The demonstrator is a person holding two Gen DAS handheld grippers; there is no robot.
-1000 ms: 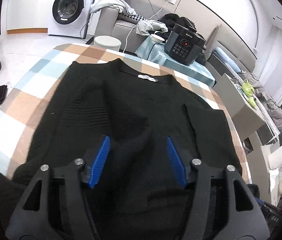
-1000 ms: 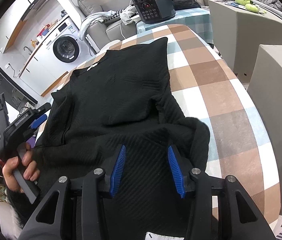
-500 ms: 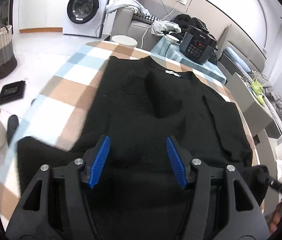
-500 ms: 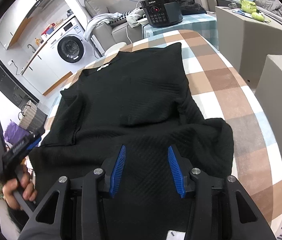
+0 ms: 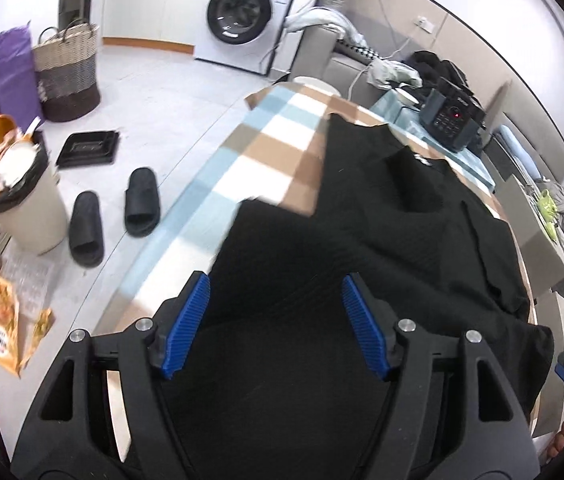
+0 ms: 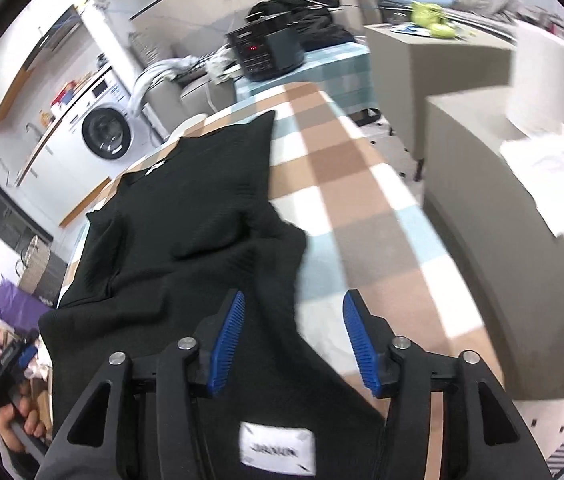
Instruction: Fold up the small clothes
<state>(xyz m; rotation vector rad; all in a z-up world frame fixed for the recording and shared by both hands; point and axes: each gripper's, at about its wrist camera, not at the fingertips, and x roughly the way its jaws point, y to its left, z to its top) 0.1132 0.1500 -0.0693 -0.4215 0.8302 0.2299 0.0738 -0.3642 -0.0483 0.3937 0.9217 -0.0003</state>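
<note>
Black knit sweater [image 5: 402, 216] lies spread on the checked counter [image 5: 266, 140], its neckline with a small white label toward the far end and its lower part bunched toward the near edge.

In the left wrist view, the left gripper [image 5: 276, 322] hovers over the near part of the sweater. Its blue fingers [image 5: 188, 320] stand apart, and dark knit fills the gap below them, but the pads do not press on the cloth. These jaws have just been opening wider, with nothing pinched between them.

In the right wrist view, the right gripper [image 6: 294, 338] sits over the sweater's right edge. The left blue finger [image 6: 228, 340] is above the black fabric, while the other is above bare checked cloth, so the edge of the garment runs through the gap. These jaws too have just been opening, and they grasp nothing. A white label [image 6: 278, 450] on dark cloth shows just below the gripper.

At the lower left of that view a hand [image 6: 18, 420] grips the handle of the other gripper, beside the sweater's near left corner.
</note>
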